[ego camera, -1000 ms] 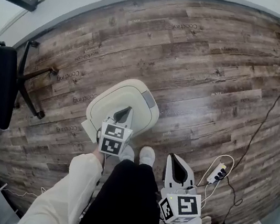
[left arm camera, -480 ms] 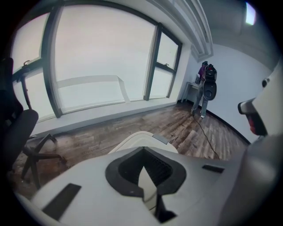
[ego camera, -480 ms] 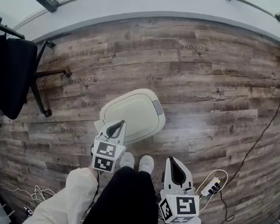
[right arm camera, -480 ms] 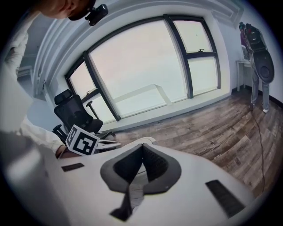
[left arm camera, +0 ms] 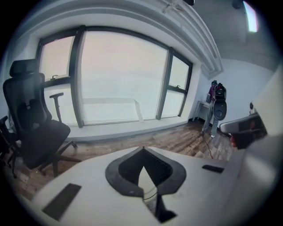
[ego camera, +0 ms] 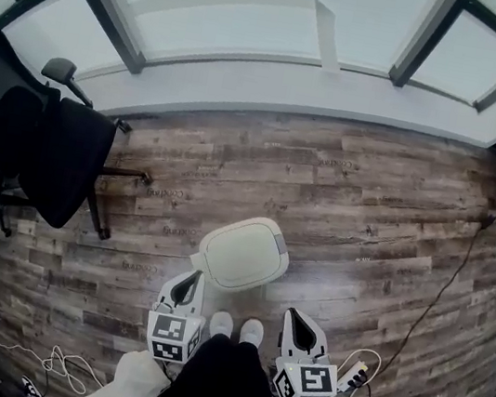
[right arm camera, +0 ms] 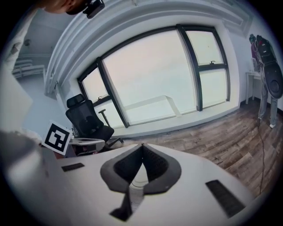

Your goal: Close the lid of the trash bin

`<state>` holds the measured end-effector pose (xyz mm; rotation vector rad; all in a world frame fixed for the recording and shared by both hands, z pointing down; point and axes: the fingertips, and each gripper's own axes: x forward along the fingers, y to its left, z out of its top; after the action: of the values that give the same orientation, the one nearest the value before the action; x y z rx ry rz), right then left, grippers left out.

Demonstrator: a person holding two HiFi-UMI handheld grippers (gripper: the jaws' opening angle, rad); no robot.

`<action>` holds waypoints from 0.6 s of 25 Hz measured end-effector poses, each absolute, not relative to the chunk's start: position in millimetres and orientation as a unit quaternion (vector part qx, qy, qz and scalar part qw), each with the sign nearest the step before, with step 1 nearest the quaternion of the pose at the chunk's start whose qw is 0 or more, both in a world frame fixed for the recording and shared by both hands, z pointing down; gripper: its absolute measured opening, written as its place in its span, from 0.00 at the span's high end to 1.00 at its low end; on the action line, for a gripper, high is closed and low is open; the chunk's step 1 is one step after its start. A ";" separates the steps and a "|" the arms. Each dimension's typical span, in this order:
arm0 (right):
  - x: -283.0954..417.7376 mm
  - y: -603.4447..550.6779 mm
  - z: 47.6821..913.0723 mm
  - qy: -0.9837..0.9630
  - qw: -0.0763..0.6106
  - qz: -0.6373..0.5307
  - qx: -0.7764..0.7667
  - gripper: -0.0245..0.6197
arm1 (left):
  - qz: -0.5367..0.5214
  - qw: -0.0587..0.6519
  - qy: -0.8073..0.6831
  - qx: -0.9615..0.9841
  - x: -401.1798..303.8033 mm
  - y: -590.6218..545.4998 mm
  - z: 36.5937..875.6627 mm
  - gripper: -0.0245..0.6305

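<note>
Hovering near one trash bin (ego camera: 241,254), left claw (ego camera: 193,276) and right claw (ego camera: 291,313) pinch closed.

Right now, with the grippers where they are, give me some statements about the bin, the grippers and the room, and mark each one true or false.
1. The trash bin has its lid down flat. True.
2. The left gripper is pressing on the bin. False: it hangs apart from the bin, beside the person's leg.
3. In the head view, the black office chair stands to the left of the bin. True.
4. The right gripper is clamped on a cable. False: its jaws meet at the tips with nothing between them, and the cable lies on the wooden floor off to the right.
</note>
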<state>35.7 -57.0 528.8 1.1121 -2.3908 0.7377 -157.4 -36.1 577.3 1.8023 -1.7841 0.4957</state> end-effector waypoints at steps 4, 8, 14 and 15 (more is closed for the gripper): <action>29.6 -52.7 460.4 -0.872 0.187 0.241 0.383 0.93 | 0.162 0.247 -0.677 0.675 -161.3 -20.9 489.1 0.96; 27.3 -45.8 394.0 -0.883 0.172 0.220 0.377 0.93 | 0.153 0.214 -0.683 0.681 -162.8 -9.3 412.1 0.96; 26.0 -37.3 298.4 -0.902 0.136 0.192 0.362 0.93 | 0.137 0.178 -0.697 0.681 -164.1 14.4 326.1 0.96; 26.1 -37.6 285.1 -0.905 0.126 0.187 0.362 0.93 | 0.135 0.173 -0.699 0.681 -164.7 16.9 314.8 0.96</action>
<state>26.1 -37.6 285.1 1.0532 -2.6343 0.5441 -164.7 16.9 314.8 1.9305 -1.9829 0.3821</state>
